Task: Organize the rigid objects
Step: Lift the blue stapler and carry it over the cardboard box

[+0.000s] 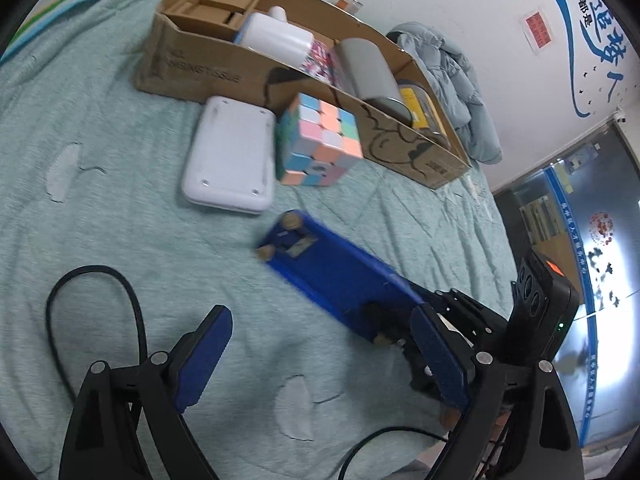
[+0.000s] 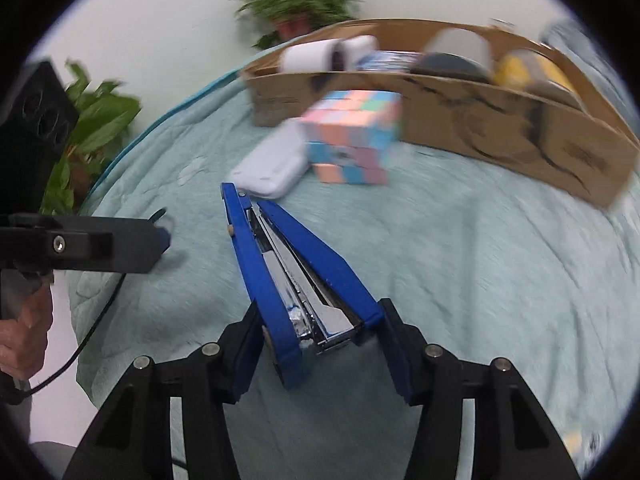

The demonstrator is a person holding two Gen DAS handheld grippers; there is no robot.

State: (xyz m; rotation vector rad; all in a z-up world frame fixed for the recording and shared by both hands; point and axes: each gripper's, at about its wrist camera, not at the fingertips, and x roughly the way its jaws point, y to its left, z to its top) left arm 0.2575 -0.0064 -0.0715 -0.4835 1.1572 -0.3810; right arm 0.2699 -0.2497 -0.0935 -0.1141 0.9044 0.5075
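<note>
A blue stapler (image 2: pixel 316 252) lies on its side, splayed open in a V, its metal magazine showing. My right gripper (image 2: pixel 320 312) is shut on its hinge end, both pads pressing the blue arms. In the left wrist view the stapler (image 1: pixel 340 272) reaches toward a pastel puzzle cube (image 1: pixel 316 140) and a flat white device (image 1: pixel 232 156). My left gripper (image 1: pixel 320 312) stands open to the stapler's left with nothing between its fingers. Behind the cube runs a long cardboard box (image 1: pixel 192 68) holding a white bottle (image 1: pixel 276 40), a grey cylinder (image 1: pixel 368 68) and a yellow jar (image 1: pixel 424 108).
Everything rests on a pale green quilt (image 1: pixel 100 140). A black cable (image 1: pixel 132 312) loops near the left gripper. A grey-blue jacket (image 1: pixel 452 80) lies past the box's right end. Potted plants (image 2: pixel 296 4) stand along the wall. A hand (image 2: pixel 24 332) grips the left tool's handle.
</note>
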